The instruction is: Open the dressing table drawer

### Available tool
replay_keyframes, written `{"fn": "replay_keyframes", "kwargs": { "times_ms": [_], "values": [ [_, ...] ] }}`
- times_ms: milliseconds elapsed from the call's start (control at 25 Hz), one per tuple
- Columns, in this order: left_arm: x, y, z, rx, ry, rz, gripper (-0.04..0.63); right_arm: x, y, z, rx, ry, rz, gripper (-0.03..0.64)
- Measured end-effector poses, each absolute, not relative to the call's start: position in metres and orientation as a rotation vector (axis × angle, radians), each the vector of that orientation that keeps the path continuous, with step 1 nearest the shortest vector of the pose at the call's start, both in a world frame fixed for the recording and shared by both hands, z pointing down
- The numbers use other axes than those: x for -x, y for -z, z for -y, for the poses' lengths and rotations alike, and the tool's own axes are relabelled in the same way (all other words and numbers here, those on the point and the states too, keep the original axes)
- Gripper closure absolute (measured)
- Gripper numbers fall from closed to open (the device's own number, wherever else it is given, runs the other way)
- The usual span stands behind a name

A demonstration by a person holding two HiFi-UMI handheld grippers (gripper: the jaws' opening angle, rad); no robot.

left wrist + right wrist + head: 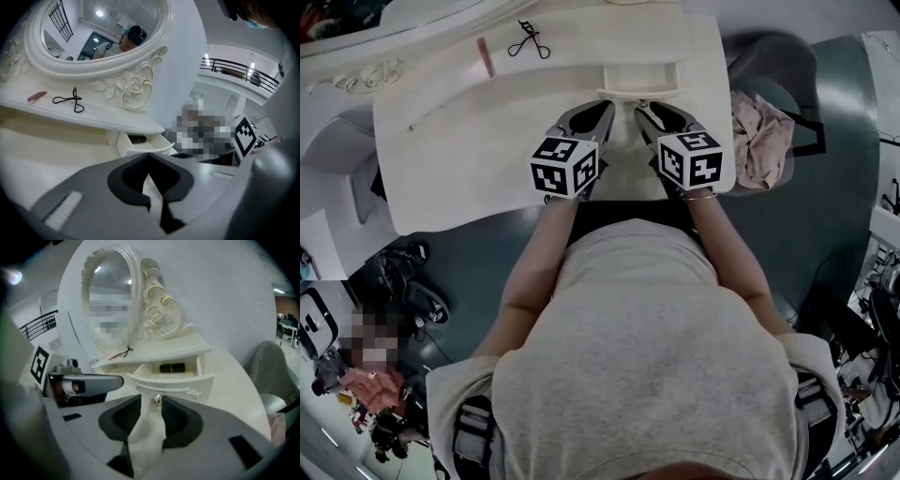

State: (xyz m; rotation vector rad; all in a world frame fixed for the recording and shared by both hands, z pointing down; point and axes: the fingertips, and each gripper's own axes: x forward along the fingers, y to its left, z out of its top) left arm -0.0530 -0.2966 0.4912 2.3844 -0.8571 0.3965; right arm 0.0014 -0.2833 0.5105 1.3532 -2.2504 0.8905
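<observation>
Nearest, two grippers hang over the cream bench (469, 141): the left gripper (148, 155) has its fingers together with nothing in them, and the right gripper (151, 398) has its fingers apart, with the one small metal knob (156, 400) standing between the tips, not pressed by either. Just beyond, the single drawer (171, 379) stands pulled out from under the raised shelf (154, 350), with one dark tube (172, 367) lying inside. Farther back, the shelf carries one eyelash curler (75, 98) and one pink stick (36, 96), below one oval mirror (93, 28).
</observation>
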Motion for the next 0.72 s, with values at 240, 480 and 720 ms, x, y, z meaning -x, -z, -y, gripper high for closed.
{"fn": "replay_keyframes", "kwargs": {
  "times_ms": [240, 480, 720],
  "values": [
    [0.047, -0.478, 0.298, -2.407, -0.347, 0.846, 0.586, -0.011, -0.480, 0.277, -1.340, -0.847, 2.310, 0.509],
    [0.052, -0.463, 0.301, -2.421, -0.294, 0.866, 0.586, -0.023, -0.435, 0.295, -1.330, -0.702, 2.384, 0.509],
    [0.051, -0.441, 0.308, -2.470, -0.226, 0.886, 0.586, -0.021, -0.408, 0.299, -1.267, -0.608, 2.432, 0.509]
  ]
}}
